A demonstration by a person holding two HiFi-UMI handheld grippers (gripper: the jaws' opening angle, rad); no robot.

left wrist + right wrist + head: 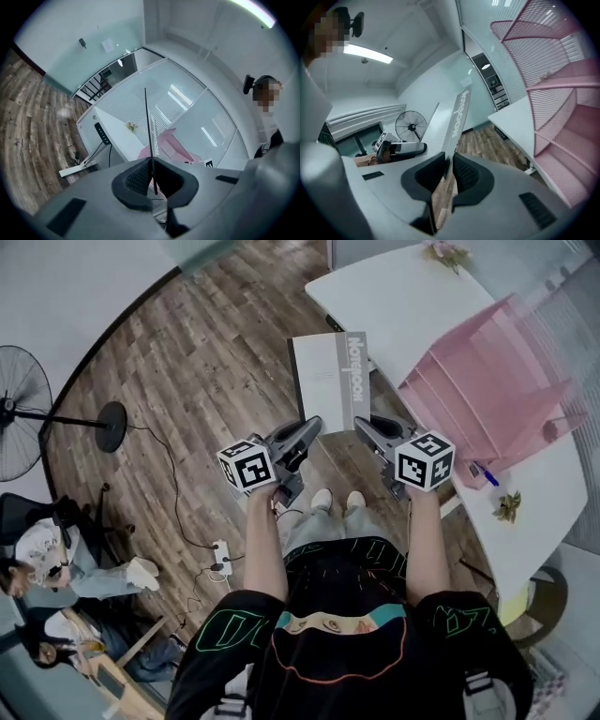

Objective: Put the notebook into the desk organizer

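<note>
A grey-and-white notebook [328, 376] with a grey printed spine hangs in the air over the wooden floor, just left of the white desk [394, 296]. My left gripper [314, 427] is shut on its near left edge and my right gripper [361, 426] is shut on its near spine corner. In the left gripper view the notebook [147, 136] shows edge-on as a thin line running out of the closed left gripper [152, 180]. In the right gripper view the spine [457, 122] rises from the right gripper [449, 171]. The pink mesh desk organizer [487, 381] stands on the desk, right of the notebook.
A standing fan [19, 409] and its cable are on the floor at the left, with a power strip [221, 557] near my feet. People sit at the lower left [56, 559]. A blue pen [486, 472] and dried flowers [509, 507] lie on the desk.
</note>
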